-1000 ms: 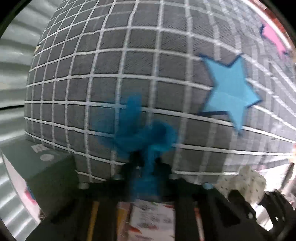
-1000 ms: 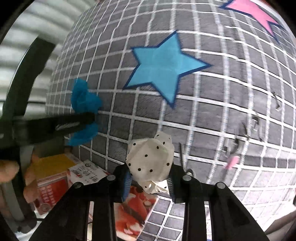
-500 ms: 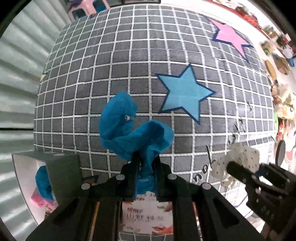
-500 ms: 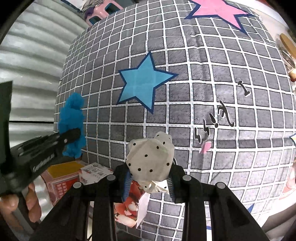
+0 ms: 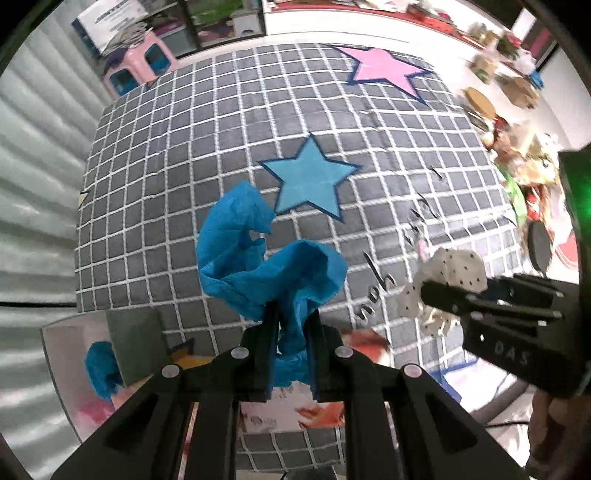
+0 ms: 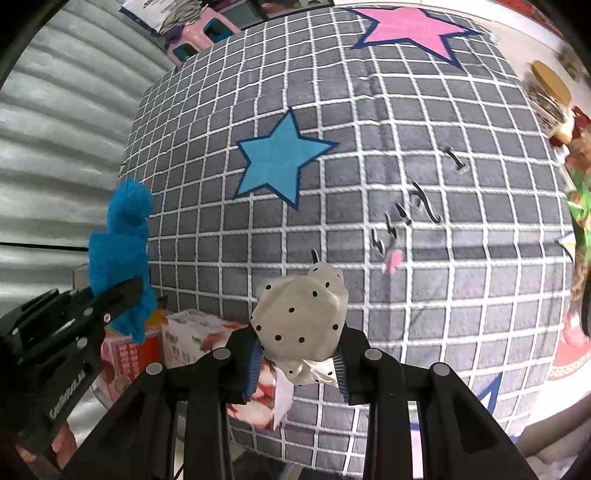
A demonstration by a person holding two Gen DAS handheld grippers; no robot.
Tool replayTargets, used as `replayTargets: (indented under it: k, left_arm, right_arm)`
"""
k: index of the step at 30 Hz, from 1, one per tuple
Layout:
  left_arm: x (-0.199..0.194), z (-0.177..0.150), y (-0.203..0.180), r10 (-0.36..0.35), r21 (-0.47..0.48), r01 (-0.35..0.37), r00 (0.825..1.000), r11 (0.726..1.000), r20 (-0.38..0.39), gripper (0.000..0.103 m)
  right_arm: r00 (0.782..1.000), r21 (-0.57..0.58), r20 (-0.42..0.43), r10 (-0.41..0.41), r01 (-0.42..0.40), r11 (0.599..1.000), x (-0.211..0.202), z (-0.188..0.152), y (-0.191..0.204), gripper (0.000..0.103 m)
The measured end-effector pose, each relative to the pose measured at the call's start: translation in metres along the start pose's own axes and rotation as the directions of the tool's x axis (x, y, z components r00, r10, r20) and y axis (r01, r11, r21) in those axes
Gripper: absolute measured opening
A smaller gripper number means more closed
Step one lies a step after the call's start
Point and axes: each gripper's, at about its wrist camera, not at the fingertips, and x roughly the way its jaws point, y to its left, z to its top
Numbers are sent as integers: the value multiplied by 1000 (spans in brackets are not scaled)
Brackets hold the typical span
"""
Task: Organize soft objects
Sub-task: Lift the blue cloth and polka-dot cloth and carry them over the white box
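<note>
Left gripper [image 5: 291,328]: you have its jaws pinched tight on the blue cloth [image 5: 266,266], which bunches up past the fingertips and hangs clear of the rug.
Right gripper [image 6: 297,354]: your jaws are clamped on the white polka-dot cloth [image 6: 301,321], a crumpled ball held between the two pads and lifted off the rug.
Side by side: from your left wrist camera the right gripper [image 5: 443,295] and its dotted bundle [image 5: 450,273] sit at the right edge; from your right wrist camera the left gripper [image 6: 114,295] and the blue fabric [image 6: 122,251] sit at the left edge. The two loads are apart, not touching.
Rug [image 6: 369,184]: grey with a white grid, lying beneath both of your grippers; it carries a blue star [image 6: 277,162] and a pink star [image 6: 410,27].
Box [image 5: 66,354]: an open white container at the lower left, just off the rug's edge, with a second blue piece [image 5: 101,373] inside it.
Printed packets [image 6: 192,332]: red and white packaging lying below your grippers near the rug's near edge.
Pink stool [image 5: 136,66]: standing beyond the rug's far corner.
</note>
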Motion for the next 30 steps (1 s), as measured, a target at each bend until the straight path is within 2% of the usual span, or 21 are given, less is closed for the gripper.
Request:
replayTargets:
  k: [7,14,24,30]
  left_arm:
    - [-14,-36,-14,-42,70,42,999,997,5,15]
    - [-27,-75,-18,-84,111,83,996,990,3,15]
    - [-40,-131,-10,-115,166,114,993,980,-2,15]
    - [-51,-157,5,-124,161,121,992,979,11,15]
  right_arm:
    - [1000,38,4,-15,15,999,-12,-38,-3,34]
    - [1000,45,3,-28,28,999,-15,-77,11,34]
    - [999,10,-24,-30,31,999,-8,-128,49,34]
    - [999,-32,-37,-32,31,999,-2,-147,75,34]
